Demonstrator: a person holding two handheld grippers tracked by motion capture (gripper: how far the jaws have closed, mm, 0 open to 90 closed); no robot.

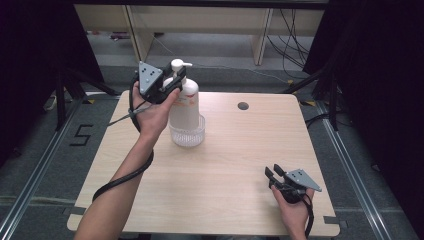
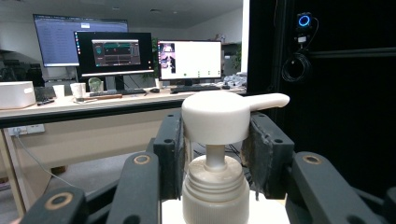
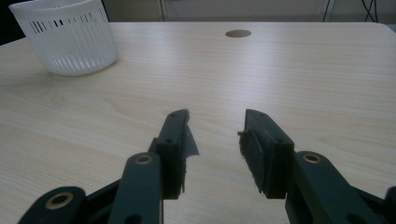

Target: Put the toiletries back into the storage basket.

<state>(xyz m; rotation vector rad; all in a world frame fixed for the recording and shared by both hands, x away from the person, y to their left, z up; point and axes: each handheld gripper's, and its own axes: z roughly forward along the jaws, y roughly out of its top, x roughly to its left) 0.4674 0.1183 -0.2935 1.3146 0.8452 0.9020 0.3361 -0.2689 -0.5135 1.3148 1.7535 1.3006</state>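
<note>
left gripper [image 1: 176, 83]: up at 11 o'clock over the table, jaws clamped on the neck of the pump bottle just under its pump head; left gripper view has the black pads [image 2: 170, 154] pressed on both sides of the head
pump bottle [image 1: 184, 102]: white, upright, base inside the basket; nozzle points to 3 o'clock in the high view
pump head [image 2: 219, 116]: white, spout runs right in the left gripper view, ribbed cap below it
basket [image 1: 188, 134]: clear ribbed plastic cup, left of table centre, about 10 o'clock
right gripper [image 1: 274, 175]: at 5 o'clock near the table's front right corner, jaws apart, nothing between them
table [image 1: 240, 165]: light wood, round cable hole [image 1: 243, 106] at 1 o'clock
background: desk with monitors [image 2: 189, 59] behind, in left gripper view
</note>
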